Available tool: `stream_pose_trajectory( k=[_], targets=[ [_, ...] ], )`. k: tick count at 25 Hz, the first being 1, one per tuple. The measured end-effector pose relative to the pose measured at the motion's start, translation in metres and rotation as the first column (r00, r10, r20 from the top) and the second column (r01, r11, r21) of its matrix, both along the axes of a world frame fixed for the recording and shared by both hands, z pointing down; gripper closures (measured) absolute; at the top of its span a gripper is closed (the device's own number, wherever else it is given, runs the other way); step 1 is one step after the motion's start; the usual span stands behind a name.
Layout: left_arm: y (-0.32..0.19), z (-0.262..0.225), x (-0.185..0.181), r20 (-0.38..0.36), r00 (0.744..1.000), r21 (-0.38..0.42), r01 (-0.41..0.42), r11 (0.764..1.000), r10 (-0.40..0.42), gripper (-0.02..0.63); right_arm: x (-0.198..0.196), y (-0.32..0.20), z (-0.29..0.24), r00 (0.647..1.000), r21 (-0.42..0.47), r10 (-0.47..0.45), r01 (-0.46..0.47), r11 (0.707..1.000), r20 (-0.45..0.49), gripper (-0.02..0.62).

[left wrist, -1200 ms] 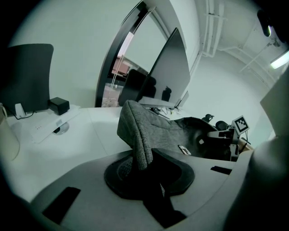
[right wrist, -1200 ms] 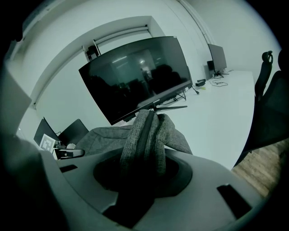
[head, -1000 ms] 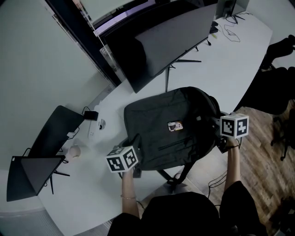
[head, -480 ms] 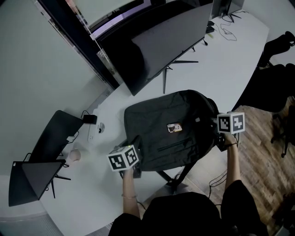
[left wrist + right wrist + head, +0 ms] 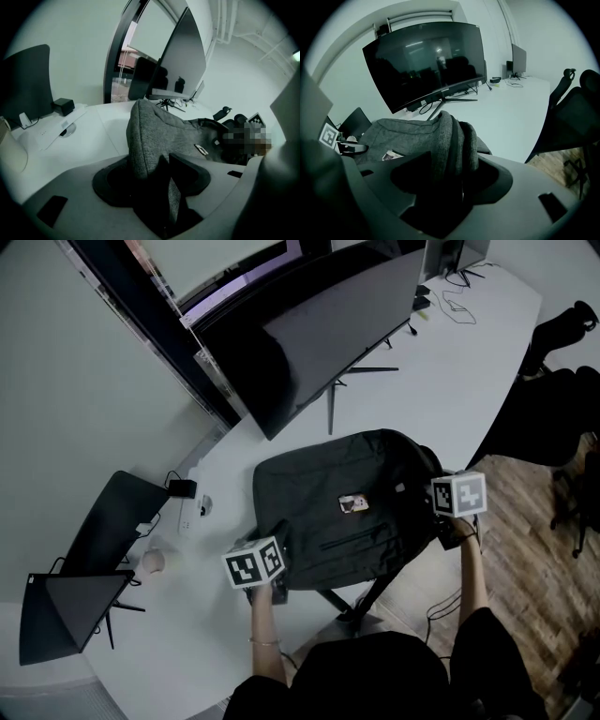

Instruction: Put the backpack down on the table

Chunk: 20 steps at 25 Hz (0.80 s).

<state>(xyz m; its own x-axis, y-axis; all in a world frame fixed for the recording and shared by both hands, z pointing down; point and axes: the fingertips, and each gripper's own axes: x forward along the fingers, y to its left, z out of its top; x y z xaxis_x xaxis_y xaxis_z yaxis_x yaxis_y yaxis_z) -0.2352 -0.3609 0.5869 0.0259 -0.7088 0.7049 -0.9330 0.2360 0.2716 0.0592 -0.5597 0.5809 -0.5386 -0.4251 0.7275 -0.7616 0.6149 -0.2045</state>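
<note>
Left hand-held gripper [image 5: 159, 166]: jaws have just been opening and stand spread, with the near corner of the dark grey backpack [image 5: 347, 507] loose between them. Right hand-held gripper [image 5: 450, 173]: the same, spread around a fold of the backpack. The backpack lies flat, front up, at the desk's [image 5: 450, 381] near edge, straps trailing off. Judgement: set-down done; only withdrawal remains.

Dim, cool, even light; fisheye edges curve, corners black
</note>
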Motion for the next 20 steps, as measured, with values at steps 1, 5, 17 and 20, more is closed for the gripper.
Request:
stream_pose_trajectory(
  k=[1, 5, 17, 20],
  targets=[
    [0.000, 0.000, 0.001, 0.011, 1.000, -0.004, -0.008, 1.000, 0.008, 0.381, 0.002, 0.000, 0.000, 1.000, 0.009, 0.005, -0.005, 1.000, -0.006, 0.367],
    [0.003, -0.006, -0.001, 0.041, 0.999, 0.007, 0.005, 1.000, -0.005, 0.379, 0.006, 0.001, 0.001, 1.000, 0.024, 0.027, -0.026, 0.999, -0.012, 0.357],
    [0.008, -0.046, -0.008, 0.251, 0.968, 0.087, -0.011, 0.996, -0.011, 0.415, 0.023, 0.008, -0.026, 0.993, 0.170, 0.087, -0.073, 0.983, -0.076, 0.359],
    [0.010, -0.055, -0.008, 0.263, 0.965, 0.113, -0.018, 0.993, -0.012, 0.449, 0.024, 0.012, -0.041, 0.993, 0.223, 0.091, -0.071, 0.972, -0.080, 0.359]
  ],
)
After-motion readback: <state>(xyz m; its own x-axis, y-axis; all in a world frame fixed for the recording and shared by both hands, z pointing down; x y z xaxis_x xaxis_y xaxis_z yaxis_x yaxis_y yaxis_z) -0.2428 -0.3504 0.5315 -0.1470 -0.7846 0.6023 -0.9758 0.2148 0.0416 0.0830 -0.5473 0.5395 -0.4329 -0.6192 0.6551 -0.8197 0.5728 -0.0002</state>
